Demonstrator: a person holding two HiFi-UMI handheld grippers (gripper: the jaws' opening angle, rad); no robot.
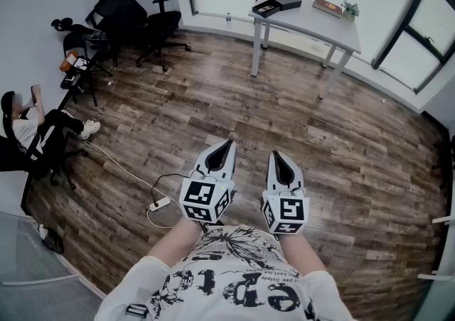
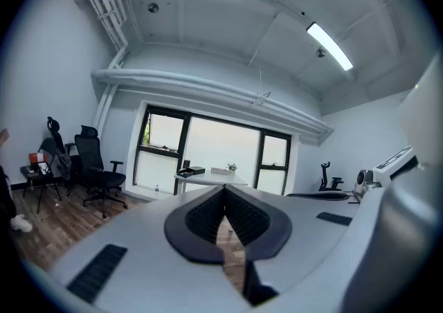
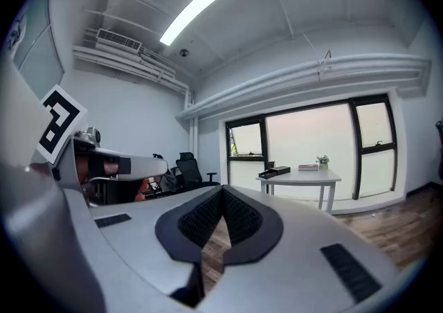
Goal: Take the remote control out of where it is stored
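No remote control shows in any view. My left gripper (image 1: 228, 143) and right gripper (image 1: 276, 155) are held side by side in front of my body over the wooden floor, both pointing roughly level towards a white table (image 1: 307, 23) by the window. The left gripper (image 2: 225, 190) is shut with nothing between its pads. The right gripper (image 3: 223, 191) is also shut and empty. The table (image 2: 208, 179) stands far off across the room; on it lie a black box (image 1: 266, 8), a second dark box (image 1: 286, 1), a book (image 1: 328, 6) and a small plant (image 1: 350, 8).
Black office chairs (image 1: 135, 18) stand at the back left beside a small stand with items (image 1: 75, 64). A person sits at the left wall (image 1: 35, 128). A power strip with its cable (image 1: 160, 204) lies on the floor left of my grippers. Windows line the far walls.
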